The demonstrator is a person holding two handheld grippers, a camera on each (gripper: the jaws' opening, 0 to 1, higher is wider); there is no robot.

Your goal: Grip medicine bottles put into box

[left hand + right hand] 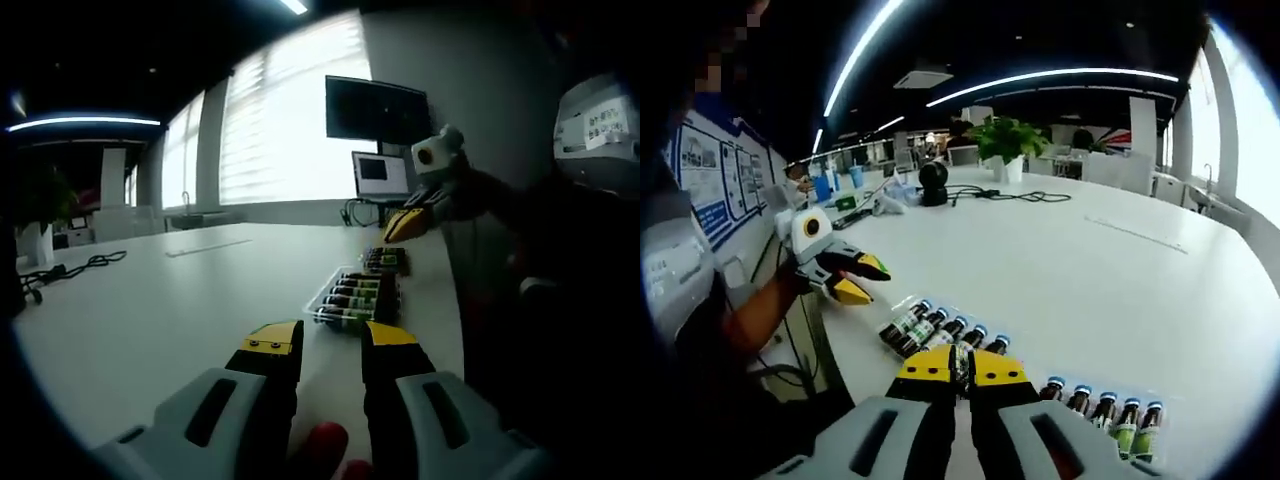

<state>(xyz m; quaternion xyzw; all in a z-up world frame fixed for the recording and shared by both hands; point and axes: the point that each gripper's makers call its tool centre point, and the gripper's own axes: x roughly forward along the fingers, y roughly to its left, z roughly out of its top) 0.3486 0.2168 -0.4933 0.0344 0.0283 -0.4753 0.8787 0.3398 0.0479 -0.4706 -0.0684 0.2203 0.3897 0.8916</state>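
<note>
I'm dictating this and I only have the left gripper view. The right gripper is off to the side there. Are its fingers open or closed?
Observer: Closed. In the right gripper view, the right gripper has its yellow tips pressed together, and I can't see anything between them.
Operator: How many are in the group farther from my gripper?
Observer: Five bottles in one row, all with blue caps.
Operator: What's at the other end of the table, behind my camera?
Observer: A potted plant stands on the table there.
</note>
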